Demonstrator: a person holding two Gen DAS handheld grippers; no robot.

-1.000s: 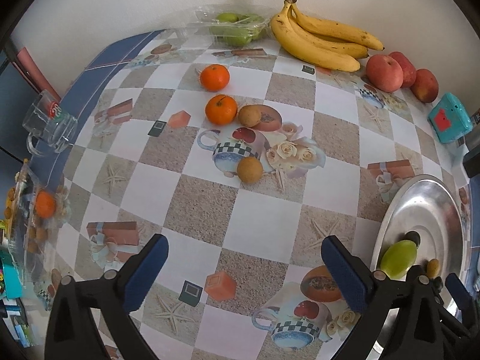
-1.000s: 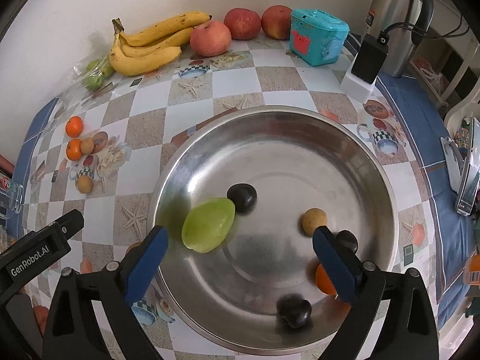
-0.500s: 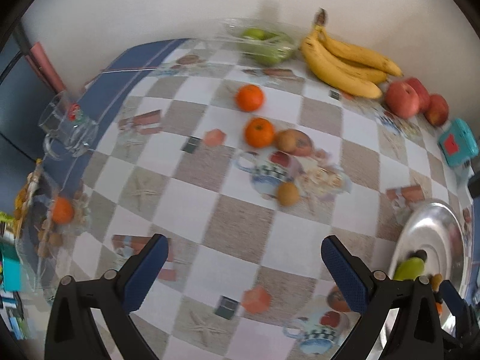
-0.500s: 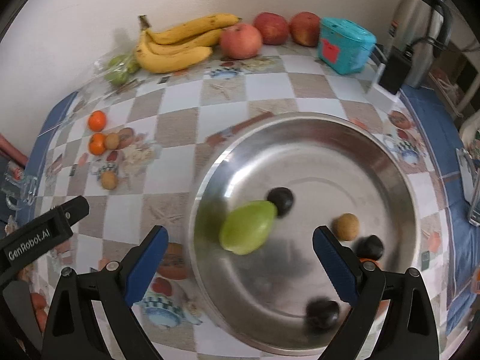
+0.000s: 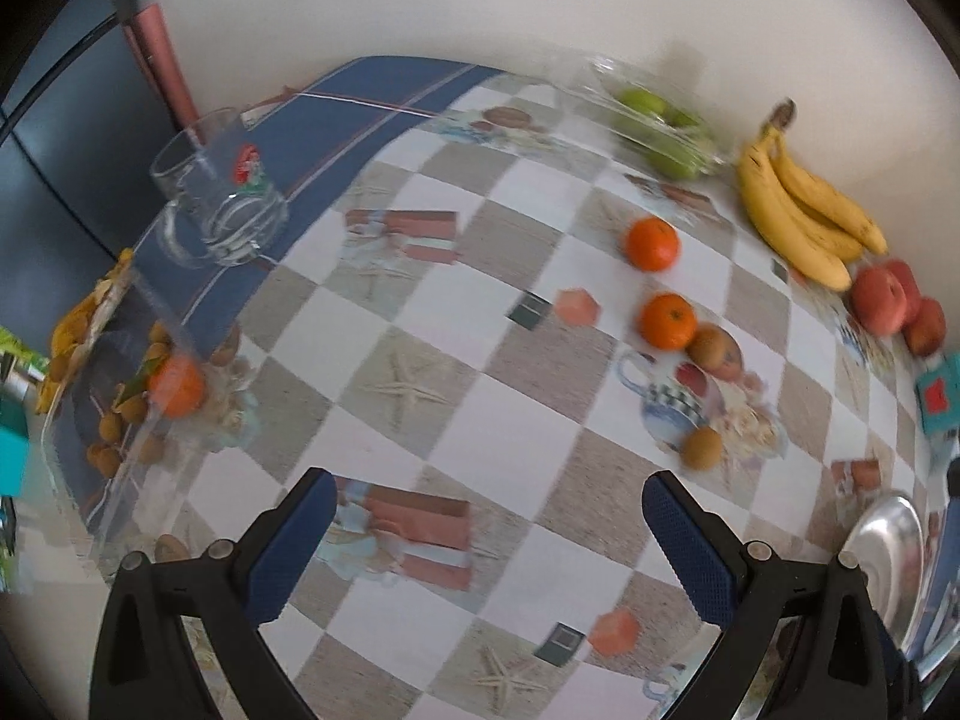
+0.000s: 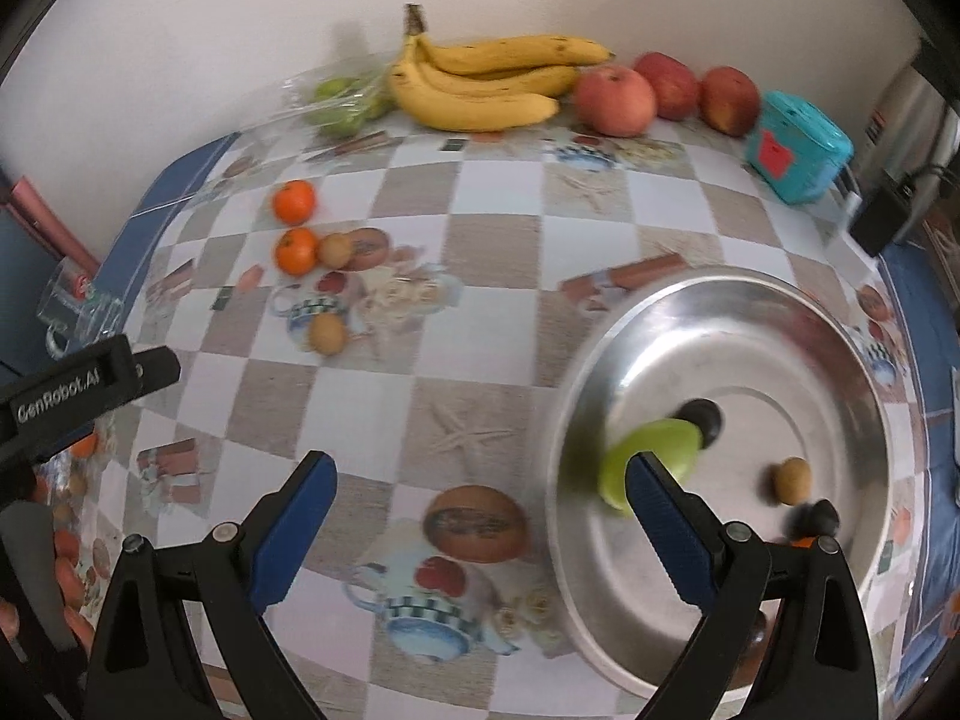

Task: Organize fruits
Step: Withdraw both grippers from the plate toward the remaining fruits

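A steel bowl [image 6: 840, 360] sits at the right of the checkered table and holds a green mango [image 6: 654, 456], dark plums [image 6: 705, 417] and a small brown fruit [image 6: 791, 480]. Two oranges [image 6: 294, 201] [image 6: 295, 250] and two kiwis [image 6: 333, 249] [image 6: 327, 333] lie left of centre. Bananas [image 6: 486, 84], apples [image 6: 615, 99] and bagged green fruit [image 6: 342, 102] line the wall. My right gripper [image 6: 480, 510] is open and empty, left of the bowl. My left gripper [image 5: 489, 534] is open and empty over bare table; the oranges [image 5: 667, 321] lie ahead of it on the right.
A glass mug [image 5: 219, 204] stands at the far left edge. A clear bag of small fruits with an orange [image 5: 174, 387] lies at the left. A teal box [image 6: 798, 147], a kettle [image 6: 912, 108] and a black adapter [image 6: 888, 210] stand at the back right.
Both grippers have swung left. The bowl has slid to the right in both views; the mug and the bag of fruits have come into closer view of the left gripper.
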